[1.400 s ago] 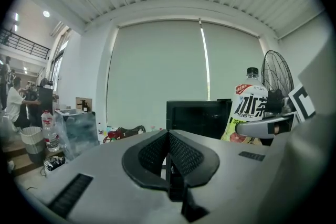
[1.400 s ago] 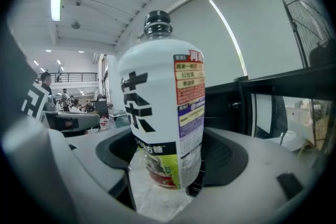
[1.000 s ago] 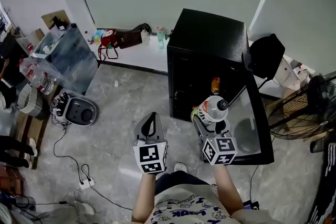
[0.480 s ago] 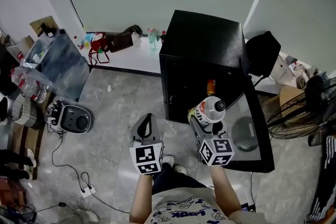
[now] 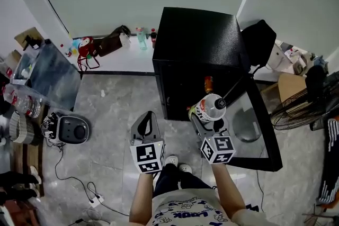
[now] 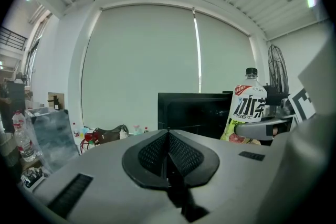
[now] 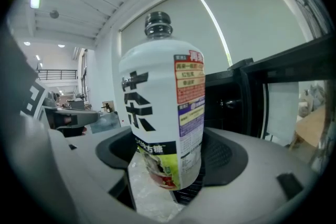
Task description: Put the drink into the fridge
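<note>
A white drink bottle (image 5: 208, 108) with a black cap stands upright in my right gripper (image 5: 204, 119), which is shut on its lower body; up close the drink bottle (image 7: 164, 113) fills the right gripper view. It hangs just in front of the open black fridge (image 5: 196, 55), whose glass door (image 5: 249, 121) swings out to the right. An orange can (image 5: 208, 83) sits inside the fridge. My left gripper (image 5: 146, 129) is shut and holds nothing, left of the bottle. From the left gripper view the drink bottle (image 6: 247, 107) shows at the right, before the fridge (image 6: 194, 113).
A black bag (image 5: 258, 42) and a floor fan (image 5: 296, 108) stand right of the fridge. A robot vacuum (image 5: 71, 128), cables (image 5: 90, 188) and a clear bin (image 5: 45, 69) lie to the left. Bottles and a bag (image 5: 108, 42) line the low white ledge behind.
The person has stepped closer to the fridge, so it sits nearer and more central in the head view. Both grippers keep their pose, with the bottle still held.
</note>
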